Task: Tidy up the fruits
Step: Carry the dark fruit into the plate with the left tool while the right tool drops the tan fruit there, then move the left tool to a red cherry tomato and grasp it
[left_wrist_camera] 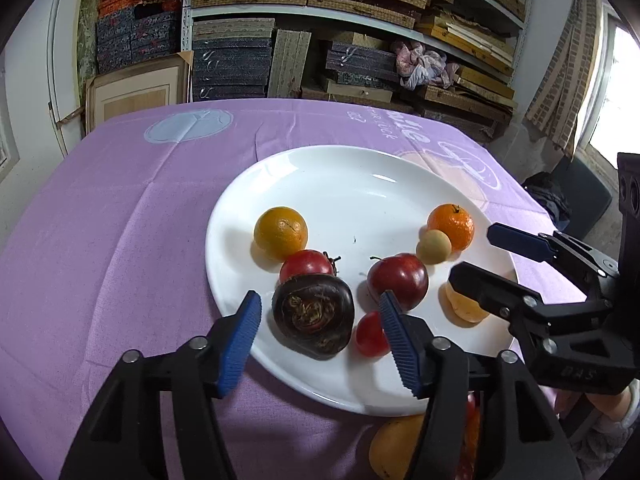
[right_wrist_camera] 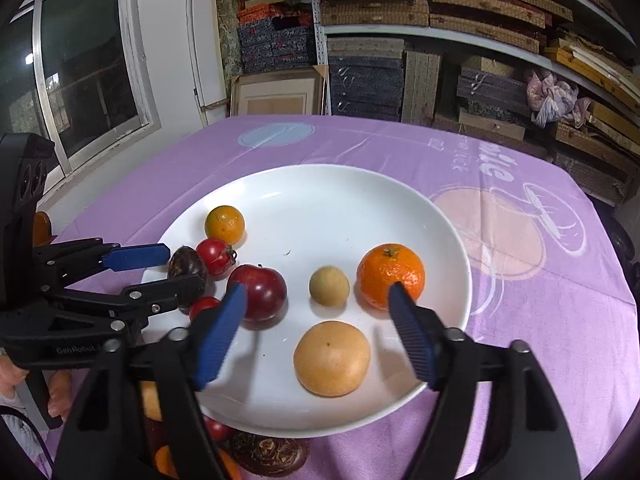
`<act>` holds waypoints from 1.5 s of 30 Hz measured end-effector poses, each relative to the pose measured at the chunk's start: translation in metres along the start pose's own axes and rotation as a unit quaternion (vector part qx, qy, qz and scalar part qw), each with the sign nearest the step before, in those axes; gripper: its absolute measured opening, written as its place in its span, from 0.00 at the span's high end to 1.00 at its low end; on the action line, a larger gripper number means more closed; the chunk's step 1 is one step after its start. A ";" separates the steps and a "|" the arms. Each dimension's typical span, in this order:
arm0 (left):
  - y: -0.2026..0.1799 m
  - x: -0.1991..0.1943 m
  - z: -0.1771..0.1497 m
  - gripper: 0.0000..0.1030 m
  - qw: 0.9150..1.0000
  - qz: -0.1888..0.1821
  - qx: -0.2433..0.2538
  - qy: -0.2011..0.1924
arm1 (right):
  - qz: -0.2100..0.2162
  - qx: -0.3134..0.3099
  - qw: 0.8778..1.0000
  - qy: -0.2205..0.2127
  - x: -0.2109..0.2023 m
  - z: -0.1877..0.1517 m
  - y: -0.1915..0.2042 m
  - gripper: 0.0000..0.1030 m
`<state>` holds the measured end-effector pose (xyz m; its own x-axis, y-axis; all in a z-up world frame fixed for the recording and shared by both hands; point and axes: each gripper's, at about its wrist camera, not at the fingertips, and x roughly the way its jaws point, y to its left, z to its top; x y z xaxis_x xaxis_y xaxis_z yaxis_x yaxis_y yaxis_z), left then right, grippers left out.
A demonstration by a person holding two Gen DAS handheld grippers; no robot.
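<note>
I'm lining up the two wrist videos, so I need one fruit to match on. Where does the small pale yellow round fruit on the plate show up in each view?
Left wrist: the small pale yellow fruit sits right of centre, touching the lower left of the bright orange.
Right wrist: the fruit is at centre, just left of that orange.
Shared landmark: the white plate.

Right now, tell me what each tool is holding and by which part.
Nothing is held. The left tool is open over the dark purple mangosteen, not touching it. The right tool is open above the pale yellow round fruit.
</note>
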<state>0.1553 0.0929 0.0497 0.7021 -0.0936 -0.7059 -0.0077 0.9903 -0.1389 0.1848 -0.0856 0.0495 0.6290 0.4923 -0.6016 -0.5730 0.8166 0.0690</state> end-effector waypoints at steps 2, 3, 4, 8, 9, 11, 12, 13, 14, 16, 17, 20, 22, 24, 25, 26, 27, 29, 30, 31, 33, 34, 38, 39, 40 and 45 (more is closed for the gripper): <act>0.001 -0.008 0.000 0.33 1.000 0.008 0.003 -0.006 | -0.008 -0.007 1.000 -0.015 -0.014 0.004 0.000 0.26; 0.001 -0.013 0.000 0.30 1.000 0.011 0.003 -0.011 | -0.005 -0.005 1.000 -0.028 -0.025 0.006 0.000 0.26; 0.003 -0.019 -0.001 0.29 1.000 0.013 0.001 -0.015 | 0.000 0.000 0.999 -0.041 -0.038 0.008 -0.001 0.25; 0.014 -0.045 -0.010 0.28 0.999 0.019 -0.018 -0.023 | 0.016 0.010 0.997 -0.079 -0.089 0.000 0.001 0.08; 0.016 -0.050 -0.015 0.28 0.999 0.022 -0.022 -0.023 | 0.017 0.010 0.996 -0.084 -0.101 -0.006 0.002 0.07; 0.017 -0.061 -0.030 0.23 0.999 0.031 -0.021 -0.021 | 0.021 0.007 0.996 -0.081 -0.119 -0.022 0.002 0.06; 0.016 -0.065 -0.038 0.15 0.999 0.041 -0.016 -0.018 | 0.020 0.008 0.997 -0.080 -0.127 -0.031 0.001 0.05; 0.015 -0.068 -0.047 0.13 0.998 0.052 -0.009 -0.016 | 0.019 0.012 0.997 -0.078 -0.133 -0.042 0.000 0.04; 0.013 -0.070 -0.055 0.12 0.998 0.061 -0.001 -0.014 | 0.020 0.020 0.997 -0.077 -0.137 -0.053 -0.002 0.04; 0.009 -0.072 -0.068 0.12 0.998 0.067 0.012 -0.004 | 0.028 0.039 0.996 -0.077 -0.142 -0.074 -0.009 0.04; 0.006 -0.073 -0.072 0.12 0.998 0.068 0.017 -0.002 | 0.032 0.048 0.996 -0.074 -0.140 -0.083 -0.011 0.04; -0.002 -0.072 -0.081 0.12 0.997 0.075 0.035 0.000 | 0.046 0.068 0.996 -0.047 -0.132 -0.093 -0.019 0.04; -0.007 -0.069 -0.084 0.11 0.995 0.086 0.049 -0.005 | 0.046 0.074 0.995 -0.047 -0.130 -0.094 -0.023 0.04; -0.010 -0.067 -0.083 0.08 0.994 0.093 0.056 -0.010 | 0.046 0.077 0.995 -0.044 -0.130 -0.095 -0.025 0.04; -0.011 -0.066 -0.083 0.08 0.994 0.095 0.058 -0.012 | 0.044 0.080 0.995 -0.044 -0.130 -0.096 -0.027 0.04; -0.012 -0.065 -0.083 0.08 0.993 0.096 0.060 -0.013 | 0.043 0.084 0.995 -0.044 -0.129 -0.095 -0.029 0.04; -0.013 -0.065 -0.083 0.07 0.993 0.098 0.062 -0.014 | 0.043 0.088 0.994 -0.043 -0.129 -0.096 -0.030 0.04; -0.014 -0.067 -0.083 0.07 0.993 0.094 0.067 -0.015 | 0.044 0.093 0.994 -0.039 -0.126 -0.095 -0.033 0.04; -0.016 -0.068 -0.084 0.07 0.994 0.086 0.070 -0.016 | 0.044 0.095 0.994 -0.037 -0.125 -0.094 -0.033 0.04; -0.018 -0.070 -0.085 0.07 0.994 0.074 0.074 -0.021 | 0.043 0.095 0.994 -0.034 -0.125 -0.095 -0.033 0.04; -0.026 -0.072 -0.088 0.07 0.994 0.062 0.091 -0.027 | 0.043 0.094 0.994 -0.030 -0.123 -0.096 -0.032 0.04; -0.031 -0.070 -0.089 0.07 0.992 0.064 0.103 -0.025 | 0.044 0.093 0.994 -0.029 -0.122 -0.095 -0.032 0.04; -0.033 -0.055 -0.089 0.06 0.991 0.077 0.112 0.005 | 0.044 0.089 0.995 -0.027 -0.121 -0.093 -0.029 0.04; -0.028 -0.051 -0.089 0.06 0.992 0.075 0.103 0.018 | 0.044 0.089 0.995 -0.027 -0.120 -0.093 -0.029 0.04; -0.023 -0.050 -0.089 0.06 0.993 0.069 0.091 0.021 | 0.043 0.090 0.995 -0.026 -0.120 -0.093 -0.030 0.04; -0.003 -0.050 -0.089 0.06 0.993 0.094 0.069 0.033 | 0.044 0.095 0.994 -0.027 -0.121 -0.093 -0.031 0.04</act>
<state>0.0573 0.0856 0.0238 0.6487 0.0929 -0.7553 -0.0340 0.9951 0.0931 0.0783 -0.1985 0.0461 0.6115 0.5752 -0.5434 -0.5199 0.8097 0.2720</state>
